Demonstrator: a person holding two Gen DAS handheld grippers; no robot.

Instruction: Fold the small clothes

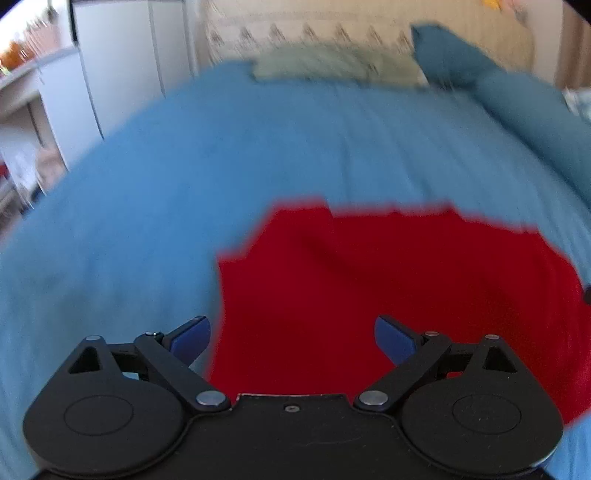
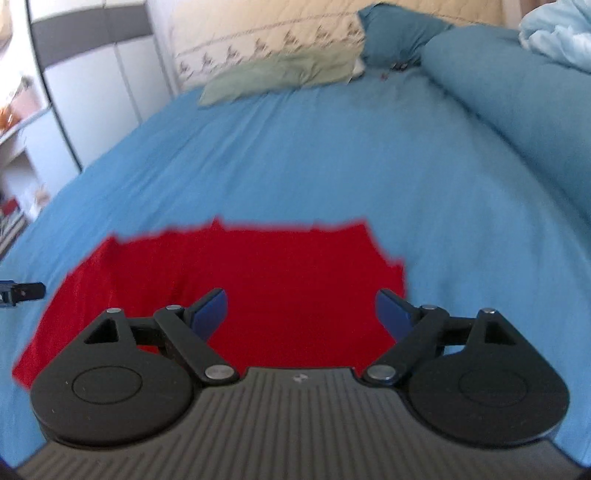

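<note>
A small red garment (image 1: 388,280) lies flat on the blue bedsheet (image 1: 184,184). My left gripper (image 1: 291,338) hovers over its left part with the jaws wide apart and nothing between the blue pads (image 1: 190,338). In the right wrist view the same red garment (image 2: 266,280) lies below my right gripper (image 2: 301,314), which is open over its right part, with nothing clamped. The tip of the left gripper (image 2: 22,291) shows at that view's left edge.
A pale green pillow (image 2: 280,74) and a cream quilted headboard (image 2: 266,26) are at the far end of the bed. A rolled teal duvet (image 2: 517,103) runs along the right side. White cupboards (image 2: 92,85) and shelves stand to the left of the bed.
</note>
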